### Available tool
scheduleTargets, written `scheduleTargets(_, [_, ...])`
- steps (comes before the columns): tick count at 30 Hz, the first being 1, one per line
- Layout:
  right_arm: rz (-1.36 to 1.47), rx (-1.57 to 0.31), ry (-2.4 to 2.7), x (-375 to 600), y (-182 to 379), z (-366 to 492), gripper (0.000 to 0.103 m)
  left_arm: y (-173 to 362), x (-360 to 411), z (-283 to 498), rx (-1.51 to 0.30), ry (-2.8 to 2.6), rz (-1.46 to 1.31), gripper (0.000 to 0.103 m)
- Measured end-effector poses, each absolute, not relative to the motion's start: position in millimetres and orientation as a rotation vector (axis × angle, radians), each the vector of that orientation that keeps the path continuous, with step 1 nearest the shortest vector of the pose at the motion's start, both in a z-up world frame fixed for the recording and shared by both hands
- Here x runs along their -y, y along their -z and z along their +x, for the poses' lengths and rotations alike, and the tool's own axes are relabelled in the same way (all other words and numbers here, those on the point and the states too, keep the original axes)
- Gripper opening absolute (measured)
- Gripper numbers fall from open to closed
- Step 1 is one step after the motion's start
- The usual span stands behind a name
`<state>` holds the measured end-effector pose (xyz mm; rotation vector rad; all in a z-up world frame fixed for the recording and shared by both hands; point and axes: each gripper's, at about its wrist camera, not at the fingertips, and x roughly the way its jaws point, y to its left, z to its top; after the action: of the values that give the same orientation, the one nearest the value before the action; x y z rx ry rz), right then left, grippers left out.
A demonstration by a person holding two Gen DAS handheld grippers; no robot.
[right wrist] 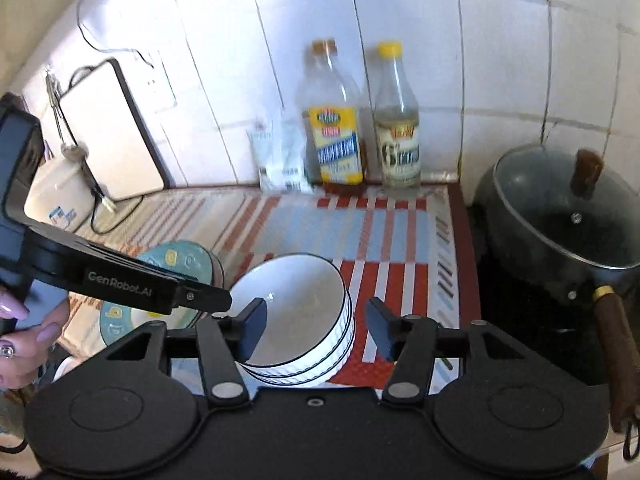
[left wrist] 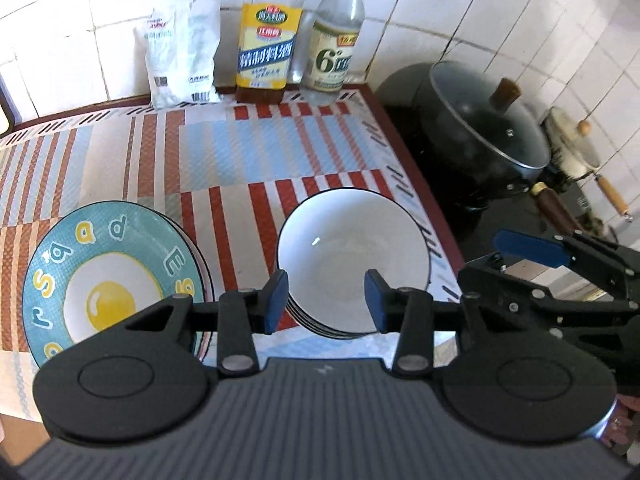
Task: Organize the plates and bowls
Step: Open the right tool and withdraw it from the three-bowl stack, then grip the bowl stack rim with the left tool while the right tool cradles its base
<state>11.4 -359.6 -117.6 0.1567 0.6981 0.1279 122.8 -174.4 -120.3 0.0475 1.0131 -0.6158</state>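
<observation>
While both tools (left wrist: 326, 300) (right wrist: 316, 330) gape wide and empty, the stacked bowls (left wrist: 354, 256) sit upright, mouths up.

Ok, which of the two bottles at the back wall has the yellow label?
The left-hand bottle, next to the white bag. Its label is bright yellow with a blue band; the right-hand bottle wears a pale cream label and a yellow cap.

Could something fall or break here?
Maybe. The stack of white bowls sits near the table's right edge, so a push from the open left tool might slide it toward the black pot. The right tool is close to the same stack, and the two tools could bump. The glass bottles by the wall could tip if knocked.
</observation>
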Motion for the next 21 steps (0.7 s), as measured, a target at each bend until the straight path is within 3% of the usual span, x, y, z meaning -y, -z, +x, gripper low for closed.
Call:
scheduleTargets(9, [0.104, -0.638, -0.118, 332.2, 142.5, -24.9, 0.073, 139.1, 152.0, 90.7, -0.870, 0.623, -0.009, 0.048])
scheduleTargets(13, [0.011, -0.605, -0.119, 326.1, 170.6, -30.3, 0.096, 155.0, 156.0, 90.0, -0.853, 0.641, 0.029, 0.051])
scheduleTargets(21, [-0.006, -0.574, -0.065, 335.4, 225.7, -16.4, 0.096, 179.8, 145.8, 100.3, -0.880, 0.622, -0.151, 0.064])
